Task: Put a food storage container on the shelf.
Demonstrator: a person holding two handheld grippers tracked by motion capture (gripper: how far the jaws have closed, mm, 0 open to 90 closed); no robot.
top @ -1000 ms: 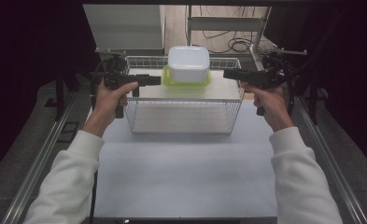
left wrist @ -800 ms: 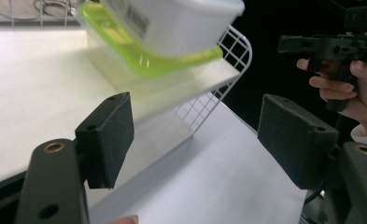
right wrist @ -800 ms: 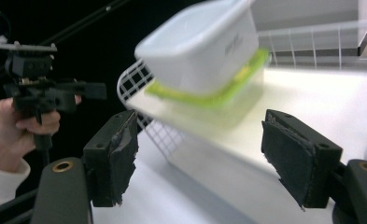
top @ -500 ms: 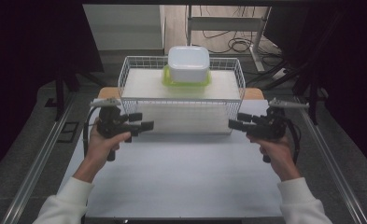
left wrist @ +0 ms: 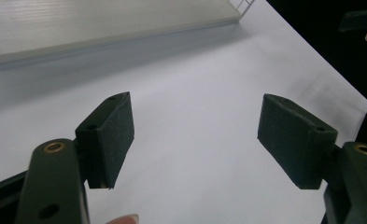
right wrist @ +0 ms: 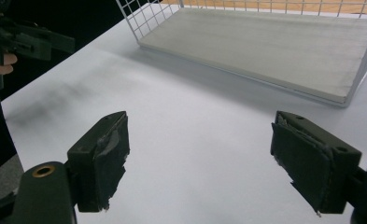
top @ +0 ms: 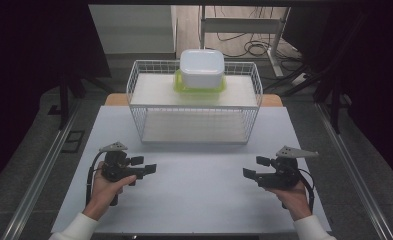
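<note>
High view: the left gripper (top: 151, 168) and right gripper (top: 247, 174) are hovering low over the table (top: 199, 200) – both empty – well short of the box (top: 201, 68) sitting atop the wire rack (top: 194, 107). Left gripper view: jaws gaping, nothing between. Right gripper view: jaws have just been opening, nothing between.

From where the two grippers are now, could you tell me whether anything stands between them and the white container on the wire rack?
Nothing visible does. Bare white table separates the left gripper and right gripper from the wire rack, and the white container sits exposed on its top shelf.
</note>
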